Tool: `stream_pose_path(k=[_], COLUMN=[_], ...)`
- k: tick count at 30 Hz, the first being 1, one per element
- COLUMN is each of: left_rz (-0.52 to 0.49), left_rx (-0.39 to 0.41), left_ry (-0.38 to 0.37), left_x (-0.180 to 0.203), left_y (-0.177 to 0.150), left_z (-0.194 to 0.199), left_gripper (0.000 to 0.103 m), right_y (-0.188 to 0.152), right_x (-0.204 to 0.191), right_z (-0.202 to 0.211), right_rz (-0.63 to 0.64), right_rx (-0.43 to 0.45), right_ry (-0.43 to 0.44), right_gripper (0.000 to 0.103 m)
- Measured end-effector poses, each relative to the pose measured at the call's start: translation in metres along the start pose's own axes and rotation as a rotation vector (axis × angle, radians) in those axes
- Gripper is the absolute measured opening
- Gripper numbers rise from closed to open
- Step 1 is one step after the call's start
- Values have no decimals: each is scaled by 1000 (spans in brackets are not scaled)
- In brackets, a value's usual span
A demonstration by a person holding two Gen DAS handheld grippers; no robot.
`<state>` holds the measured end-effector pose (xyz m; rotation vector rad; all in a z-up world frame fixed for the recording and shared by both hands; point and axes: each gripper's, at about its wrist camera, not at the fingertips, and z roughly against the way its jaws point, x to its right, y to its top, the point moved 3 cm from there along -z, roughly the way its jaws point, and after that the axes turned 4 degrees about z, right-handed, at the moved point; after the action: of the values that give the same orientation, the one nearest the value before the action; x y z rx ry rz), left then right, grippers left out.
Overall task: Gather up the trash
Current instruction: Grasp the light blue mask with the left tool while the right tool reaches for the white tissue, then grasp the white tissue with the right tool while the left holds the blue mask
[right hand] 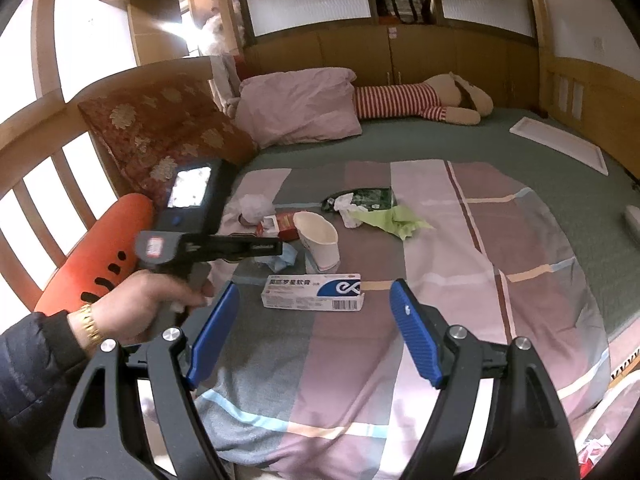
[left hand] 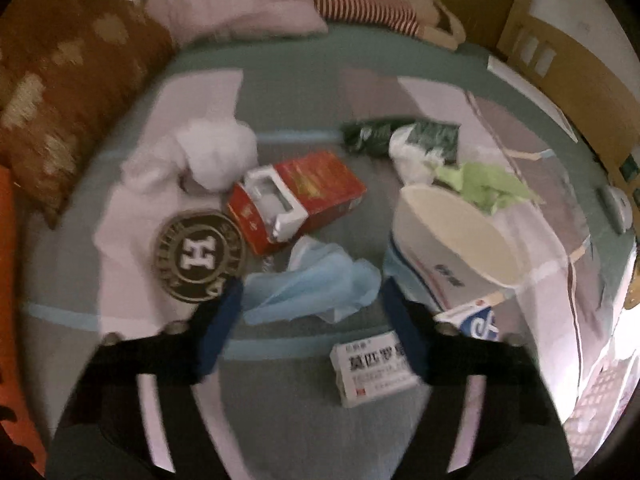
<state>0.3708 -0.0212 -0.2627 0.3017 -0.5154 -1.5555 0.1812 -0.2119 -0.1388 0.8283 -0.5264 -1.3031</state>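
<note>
Left hand-held gripper (left hand: 310, 292) part open, holding nothing; blue wrapper (left hand: 310, 286) between fingertips, cup (left hand: 452, 240) at 2 o'clock. Right hand-held gripper (right hand: 314, 300) wide open, empty; box (right hand: 314, 291) at 12 o'clock.

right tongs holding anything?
No. The right tongs stand open and empty above the bedspread, short of the white medicine box.

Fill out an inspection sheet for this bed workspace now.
Surface: patchwork quilt over a green bed.
Job's things: blue wrapper, red box, paper cup, medicine box, white tissue, green paper, dark packet.
Clutter: round badge.
Tongs: left tongs open, straddling the blue wrapper; right tongs open, empty.
Cables: nothing seen.
Surroundings: pink pillow, striped plush toy, wooden cabinets.
</note>
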Motion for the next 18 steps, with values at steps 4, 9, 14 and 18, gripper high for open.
stream_pose_path(k=[4, 9, 14, 18], left_rz=[-24, 8, 21, 45], left_rx=[-75, 93, 336, 432], left_ry=[-18, -22, -43, -20], left_x=[-6, -22, -22, -27], left_y=[-9, -2, -19, -37], left_z=[-13, 82, 192, 223], left_gripper=[12, 11, 11, 11], right_y=[12, 58, 106, 116], right_x=[2, 26, 39, 40], right_z=[-14, -65, -165, -253], right_rz=[37, 40, 122, 145], right_rx=[-10, -49, -197, -361], right_ry=[3, 23, -13, 1], right_gripper=[76, 76, 76, 72])
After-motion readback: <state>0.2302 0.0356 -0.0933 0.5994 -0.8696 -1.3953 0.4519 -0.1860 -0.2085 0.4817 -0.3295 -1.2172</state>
